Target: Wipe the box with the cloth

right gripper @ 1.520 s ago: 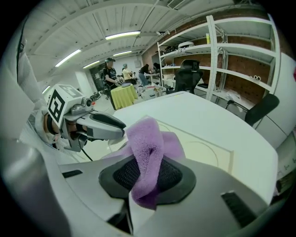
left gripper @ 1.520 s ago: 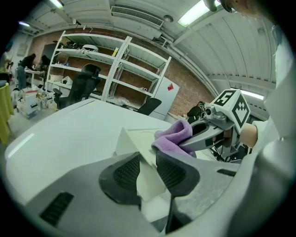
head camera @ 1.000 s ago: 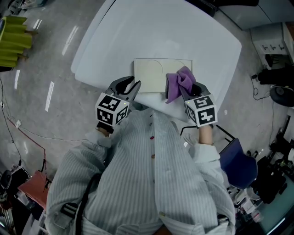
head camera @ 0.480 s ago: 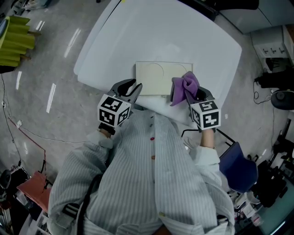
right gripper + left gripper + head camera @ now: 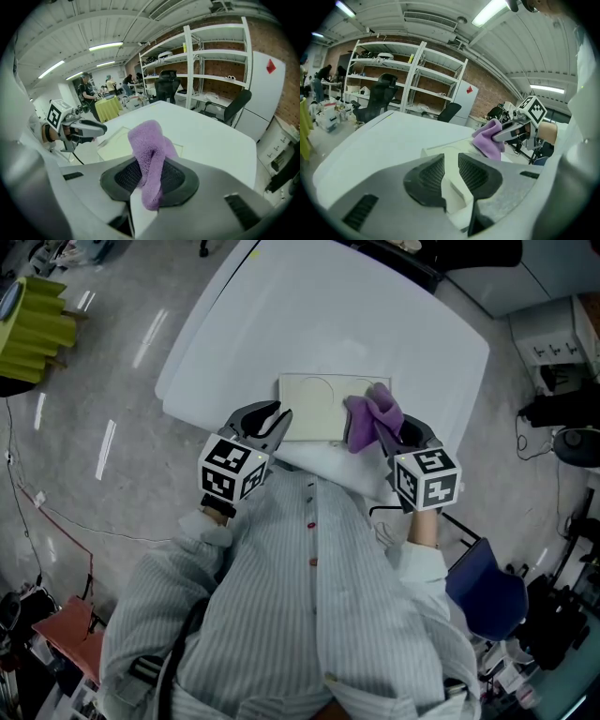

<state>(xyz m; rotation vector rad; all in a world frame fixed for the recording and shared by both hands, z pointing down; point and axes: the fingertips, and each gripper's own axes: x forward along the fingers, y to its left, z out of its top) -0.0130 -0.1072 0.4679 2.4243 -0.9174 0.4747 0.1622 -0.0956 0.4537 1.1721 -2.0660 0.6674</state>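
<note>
Holding cloth (image 5: pixel 372 415) over box (image 5: pixel 314 404): right gripper (image 5: pixel 384 432); left gripper (image 5: pixel 270 420) clamps box.

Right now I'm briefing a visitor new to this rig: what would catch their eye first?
The purple cloth stands out, pinched in the right tool over the right end of the flat cream box. That box lies near the front edge of the white table, its near left corner between the jaws of the left tool.

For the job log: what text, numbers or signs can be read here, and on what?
No readable words or numbers anywhere.
Box, cloth: no print.
Marker cube: black-and-white squares, not text.
White cabinet: red diamond sticker, any lettering too small to read.
</note>
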